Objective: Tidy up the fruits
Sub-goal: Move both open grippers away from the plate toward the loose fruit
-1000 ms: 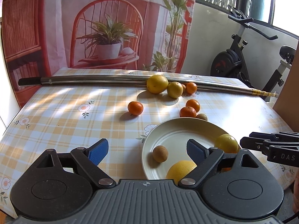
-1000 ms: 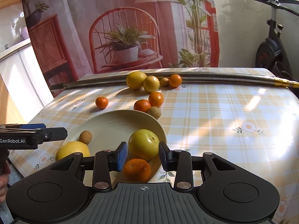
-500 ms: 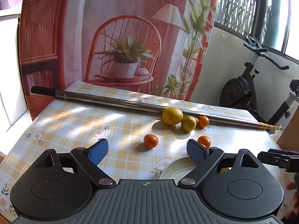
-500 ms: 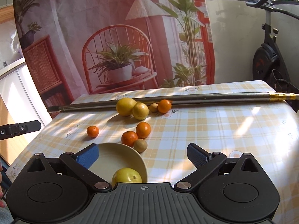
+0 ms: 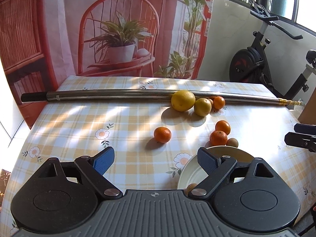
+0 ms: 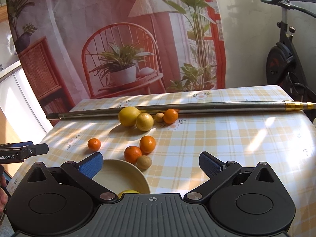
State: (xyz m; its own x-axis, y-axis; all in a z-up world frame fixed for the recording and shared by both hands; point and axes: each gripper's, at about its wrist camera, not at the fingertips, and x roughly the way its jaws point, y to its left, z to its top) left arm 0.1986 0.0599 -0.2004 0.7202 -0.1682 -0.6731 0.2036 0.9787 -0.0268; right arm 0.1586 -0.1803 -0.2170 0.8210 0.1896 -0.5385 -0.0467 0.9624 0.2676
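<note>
Left wrist: left gripper (image 5: 155, 159) jaws wide, nothing between them; plate (image 5: 189, 169) just behind the right finger, loose orange (image 5: 162, 134) ahead on the checked surface (image 5: 79, 122). Only this view shows the small brown fruit (image 5: 190, 186) on the plate

Right wrist: right gripper (image 6: 151, 163) jaws wide, empty, plate (image 6: 118, 175) rim between them; yellow fruit (image 6: 128, 192) on it, seen only here. Other gripper's label reads "nRobot.AI"

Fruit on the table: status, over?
Left hand-held gripper and right hand-held gripper both open, empty. Eight fruits loose beyond the plate, one yellow fruit showing on it. Metal pole behind the far cluster.
</note>
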